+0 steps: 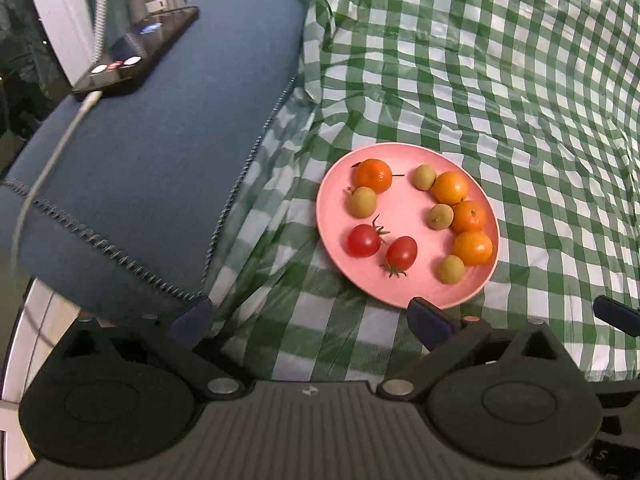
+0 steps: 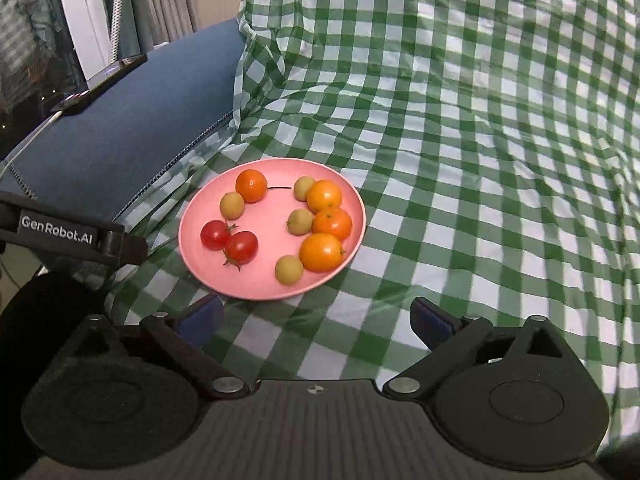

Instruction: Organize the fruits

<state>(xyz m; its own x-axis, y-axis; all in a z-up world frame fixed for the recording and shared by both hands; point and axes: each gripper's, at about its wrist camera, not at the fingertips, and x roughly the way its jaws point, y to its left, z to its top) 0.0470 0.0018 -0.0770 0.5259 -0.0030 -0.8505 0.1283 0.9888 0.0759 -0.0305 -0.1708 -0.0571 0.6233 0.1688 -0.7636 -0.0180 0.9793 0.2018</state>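
While both tongs, left (image 1: 310, 314) and right (image 2: 316, 316), gape wide and empty, aim for one orange mandarin (image 2: 251, 186) on the round pink plate (image 2: 192, 240) at frame centre; close gently.

Soft surface draped in a wrinkled green-and-white checked cloth (image 2: 460, 128). Directly on the cloth, a pink plate (image 2: 264, 280) near its left edge, carrying small fruit. Left of the cloth, a blue padded armrest (image 1: 160, 160), uncovered, with a dark phone (image 1: 136, 52) lying on top, white cable (image 1: 52, 152) attached.
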